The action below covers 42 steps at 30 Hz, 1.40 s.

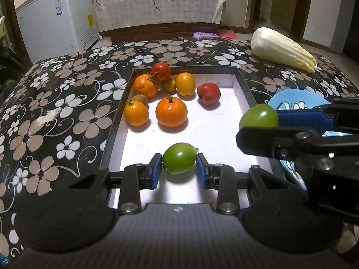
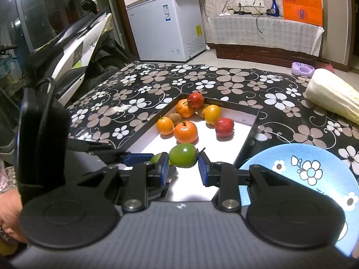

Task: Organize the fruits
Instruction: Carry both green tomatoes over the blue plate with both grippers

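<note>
A black-rimmed tray (image 1: 116,123) with a white floor holds several fruits: oranges (image 1: 171,112), red fruits (image 1: 208,94), a yellow one and small kiwis, crowded at its far left. My left gripper (image 1: 179,169) is shut on a green fruit (image 1: 179,160) over the tray's near end, with its shadow on the floor below. From the right, my right gripper (image 1: 262,126) reaches over the tray's right rim, shut on a second green fruit (image 1: 259,116). In the right wrist view that gripper (image 2: 184,167) pinches its green fruit (image 2: 182,155). The left one's fruit (image 2: 157,157) peeks out behind.
A blue flowered plate (image 2: 269,174) lies just right of the tray (image 2: 249,139). A napa cabbage (image 1: 280,49) rests at the table's far right. The flowered tablecloth (image 1: 67,94) spreads left of the tray. A scooter (image 2: 78,44) and a chest freezer (image 1: 56,22) stand beyond. A hand (image 2: 9,213) shows at the lower left.
</note>
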Each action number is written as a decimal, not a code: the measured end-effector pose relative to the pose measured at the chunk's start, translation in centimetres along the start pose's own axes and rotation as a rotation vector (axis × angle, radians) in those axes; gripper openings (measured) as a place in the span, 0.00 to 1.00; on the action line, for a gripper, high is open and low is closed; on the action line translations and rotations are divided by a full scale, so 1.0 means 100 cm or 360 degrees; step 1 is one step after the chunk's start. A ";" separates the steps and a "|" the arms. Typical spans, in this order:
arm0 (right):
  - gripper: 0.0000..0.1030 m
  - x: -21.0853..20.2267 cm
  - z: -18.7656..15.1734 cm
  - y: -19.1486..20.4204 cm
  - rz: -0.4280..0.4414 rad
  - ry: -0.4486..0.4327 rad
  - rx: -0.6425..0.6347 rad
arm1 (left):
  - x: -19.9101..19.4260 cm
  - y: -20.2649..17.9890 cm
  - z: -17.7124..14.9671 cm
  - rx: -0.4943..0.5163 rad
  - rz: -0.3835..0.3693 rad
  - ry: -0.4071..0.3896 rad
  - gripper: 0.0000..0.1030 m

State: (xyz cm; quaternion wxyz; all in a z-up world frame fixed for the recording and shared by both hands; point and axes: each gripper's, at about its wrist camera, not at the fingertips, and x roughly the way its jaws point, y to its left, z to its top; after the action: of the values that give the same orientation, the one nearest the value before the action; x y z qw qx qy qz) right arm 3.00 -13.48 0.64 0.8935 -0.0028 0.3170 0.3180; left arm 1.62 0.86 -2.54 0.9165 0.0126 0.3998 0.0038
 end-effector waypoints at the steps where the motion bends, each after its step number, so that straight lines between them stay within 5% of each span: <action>1: 0.31 0.000 0.000 -0.001 -0.0002 -0.0001 0.0002 | 0.000 0.000 0.000 -0.0002 -0.0002 -0.0002 0.37; 21: 0.31 -0.002 0.005 -0.005 -0.0012 -0.0041 0.0031 | -0.007 0.004 0.007 -0.0035 -0.0014 -0.0031 0.37; 42: 0.31 -0.035 0.002 -0.035 -0.0087 -0.0148 0.0126 | -0.023 -0.047 0.020 0.0025 -0.0181 -0.0119 0.37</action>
State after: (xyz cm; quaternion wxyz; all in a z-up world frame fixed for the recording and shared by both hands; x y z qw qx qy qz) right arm 3.03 -18.16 2.11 0.9150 0.0387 0.2872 0.2806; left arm 1.54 -3.92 0.38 0.9294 -0.0028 0.3654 -0.0520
